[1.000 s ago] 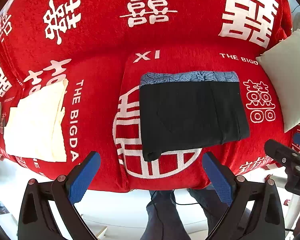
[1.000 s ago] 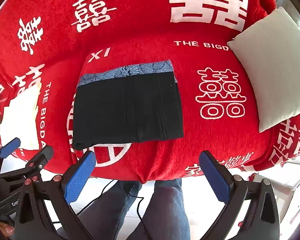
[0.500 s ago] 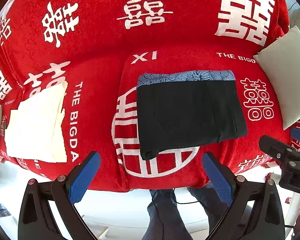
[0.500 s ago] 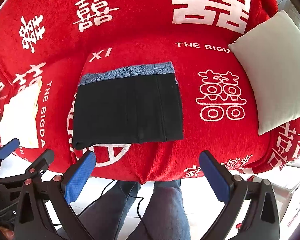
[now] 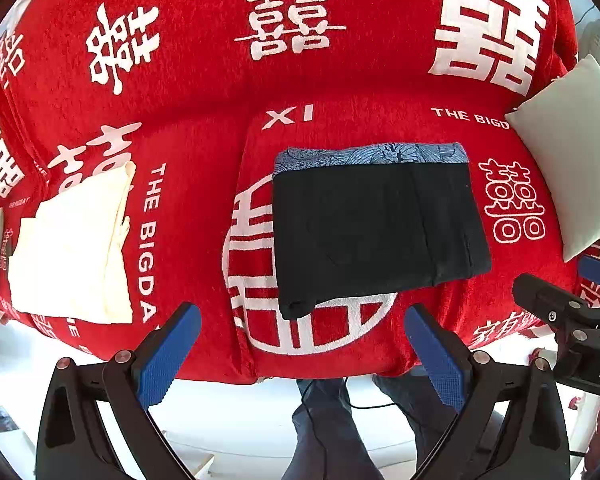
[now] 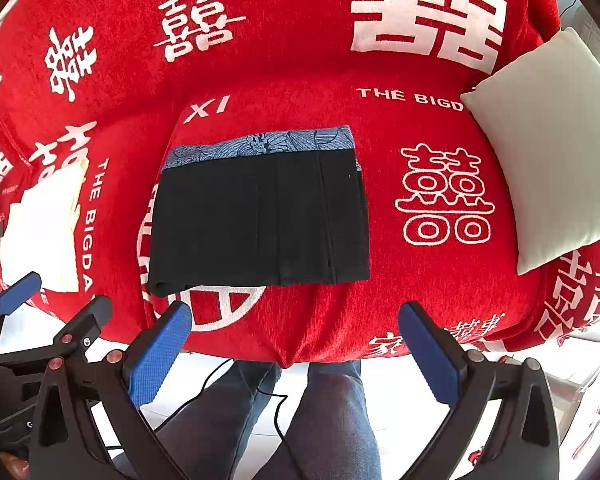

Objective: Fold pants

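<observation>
The black pants point(image 5: 376, 232) lie folded into a compact rectangle on the red sofa point(image 5: 204, 128); left claw point(image 5: 300, 352) and right claw point(image 6: 296, 348) hang released, empty; folding looks essentially finished.

One folded black pair of pants with a blue patterned waistband point(image 5: 376, 232) lies on one red sofa cover printed with white characters point(image 5: 204, 128). One folded cream cloth point(image 5: 76, 248), one pale square cushion point(image 6: 556, 168), two black grippers with blue pads, two legs in dark jeans point(image 6: 332, 416).
</observation>
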A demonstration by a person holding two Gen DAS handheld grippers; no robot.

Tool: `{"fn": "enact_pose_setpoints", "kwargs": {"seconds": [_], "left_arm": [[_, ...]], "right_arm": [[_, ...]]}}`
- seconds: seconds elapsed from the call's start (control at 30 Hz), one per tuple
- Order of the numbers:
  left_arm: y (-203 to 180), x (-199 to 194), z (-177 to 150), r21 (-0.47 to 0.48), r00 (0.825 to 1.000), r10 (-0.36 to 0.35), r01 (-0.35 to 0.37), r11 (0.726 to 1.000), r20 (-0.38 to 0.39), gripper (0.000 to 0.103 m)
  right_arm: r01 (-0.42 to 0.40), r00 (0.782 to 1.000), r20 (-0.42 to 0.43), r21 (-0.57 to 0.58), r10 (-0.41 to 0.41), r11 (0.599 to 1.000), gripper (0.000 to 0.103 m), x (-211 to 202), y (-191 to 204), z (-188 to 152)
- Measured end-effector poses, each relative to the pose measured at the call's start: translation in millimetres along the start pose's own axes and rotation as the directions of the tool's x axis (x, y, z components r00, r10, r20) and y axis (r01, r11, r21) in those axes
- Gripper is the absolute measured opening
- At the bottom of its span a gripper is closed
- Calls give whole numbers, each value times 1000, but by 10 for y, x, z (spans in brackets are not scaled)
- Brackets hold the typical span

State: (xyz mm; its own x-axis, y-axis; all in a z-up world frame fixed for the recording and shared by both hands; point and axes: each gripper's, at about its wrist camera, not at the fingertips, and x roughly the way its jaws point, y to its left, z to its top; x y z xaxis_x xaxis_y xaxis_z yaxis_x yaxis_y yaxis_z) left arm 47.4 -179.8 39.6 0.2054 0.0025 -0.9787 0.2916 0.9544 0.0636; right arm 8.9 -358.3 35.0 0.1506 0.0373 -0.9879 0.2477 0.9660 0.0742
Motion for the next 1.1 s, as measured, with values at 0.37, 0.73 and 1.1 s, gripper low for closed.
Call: {"fn": "enact_pose_setpoints", "kwargs": {"seconds": [0.37,0.73,1.1], "left_arm": [[-3,16,-40,1,999,42,-42,999,13,102],[-5,14,-38,-5,998,61,-61,998,28,102],[6,60,-26,-41,1000,23,-22,999,21,102]], "right_arm": [[9,1000,7,-11,-9,1000,103,-18,-3,2],[8,1000,3,-19,-8,1000,103,15,8,-9],[10,1000,-9,-32,-10,999,103,72,-16,43]]}}
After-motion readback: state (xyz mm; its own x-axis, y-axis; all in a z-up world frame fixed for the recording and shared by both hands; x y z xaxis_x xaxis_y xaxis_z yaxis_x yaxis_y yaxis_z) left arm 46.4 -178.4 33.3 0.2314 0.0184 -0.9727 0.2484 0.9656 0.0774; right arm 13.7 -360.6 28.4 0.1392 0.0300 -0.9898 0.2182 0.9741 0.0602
